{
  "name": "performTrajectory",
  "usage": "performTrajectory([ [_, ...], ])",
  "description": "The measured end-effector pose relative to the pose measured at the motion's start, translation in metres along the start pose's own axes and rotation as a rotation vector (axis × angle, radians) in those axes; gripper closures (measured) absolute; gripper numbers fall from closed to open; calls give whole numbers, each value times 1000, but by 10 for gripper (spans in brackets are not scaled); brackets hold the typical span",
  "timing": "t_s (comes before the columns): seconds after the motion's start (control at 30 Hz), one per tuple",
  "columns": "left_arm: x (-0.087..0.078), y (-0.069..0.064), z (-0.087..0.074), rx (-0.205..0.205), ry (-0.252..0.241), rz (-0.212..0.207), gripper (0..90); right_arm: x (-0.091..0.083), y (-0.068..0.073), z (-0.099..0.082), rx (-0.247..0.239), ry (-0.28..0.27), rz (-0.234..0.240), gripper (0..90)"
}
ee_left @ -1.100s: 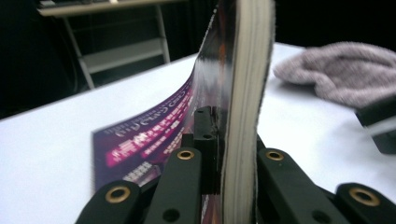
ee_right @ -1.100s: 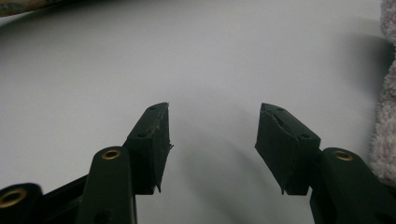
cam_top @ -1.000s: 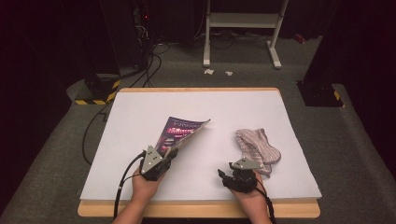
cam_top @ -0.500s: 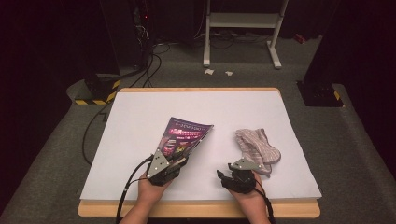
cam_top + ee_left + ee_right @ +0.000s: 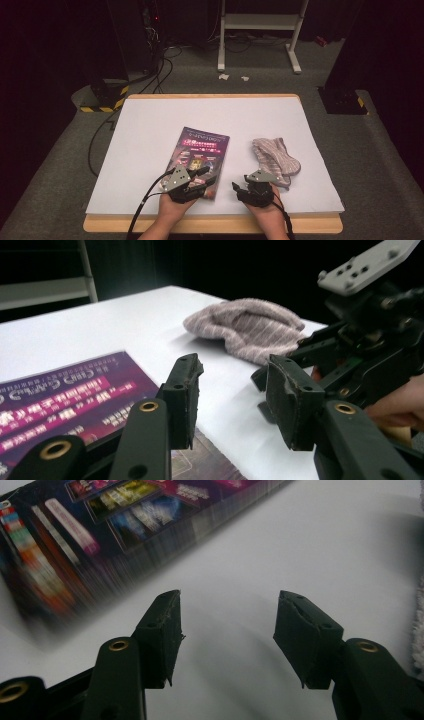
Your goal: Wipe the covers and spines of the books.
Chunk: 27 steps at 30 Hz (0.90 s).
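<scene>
A purple printed booklet (image 5: 202,154) lies flat on the white table top (image 5: 150,130). My left gripper (image 5: 204,180) hovers over the booklet's near edge. Its jaws have just been opening and stand apart with nothing between them (image 5: 232,375); the booklet (image 5: 65,400) lies under the left jaw. A striped grey-pink cloth (image 5: 275,156) is bunched to the right of the booklet, also ahead in the left gripper view (image 5: 250,327). My right gripper (image 5: 243,190) rests near the front edge, open and empty (image 5: 227,610), pointing at the booklet (image 5: 100,530).
The white top sits on a wooden board whose front edge (image 5: 210,225) is just under both hands. In the left gripper view the right gripper (image 5: 370,340) is close on the right. Cables (image 5: 100,145) and a white stand (image 5: 260,30) are on the floor beyond.
The booklet, held raised and tilted by my left gripper a second ago, now lies flat. The left jaws have opened off it and the hand has shifted right. The right gripper has not moved.
</scene>
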State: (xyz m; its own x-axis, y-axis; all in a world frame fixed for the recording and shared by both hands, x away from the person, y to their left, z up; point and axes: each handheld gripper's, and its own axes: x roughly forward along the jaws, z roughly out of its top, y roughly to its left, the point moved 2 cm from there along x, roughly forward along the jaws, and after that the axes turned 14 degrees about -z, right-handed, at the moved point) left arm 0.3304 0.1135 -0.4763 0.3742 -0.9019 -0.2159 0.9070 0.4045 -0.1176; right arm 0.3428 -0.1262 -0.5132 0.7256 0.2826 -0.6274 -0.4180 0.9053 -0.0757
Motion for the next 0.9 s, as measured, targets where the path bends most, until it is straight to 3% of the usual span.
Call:
performTrajectory([
  [0.33,-6,16,-6,-24,41,56,521,0,-1,-1,1,3,1,439],
  [0.47,-12,26,-11,-58,65,84,473,0,0,-1,-1,4,-3,436],
  [0.73,-35,46,-18,-99,85,121,424,2,1,-1,-17,9,-6,434],
  [0.9,-55,59,-21,-114,130,168,411,2,1,-2,-18,14,-6,431],
])
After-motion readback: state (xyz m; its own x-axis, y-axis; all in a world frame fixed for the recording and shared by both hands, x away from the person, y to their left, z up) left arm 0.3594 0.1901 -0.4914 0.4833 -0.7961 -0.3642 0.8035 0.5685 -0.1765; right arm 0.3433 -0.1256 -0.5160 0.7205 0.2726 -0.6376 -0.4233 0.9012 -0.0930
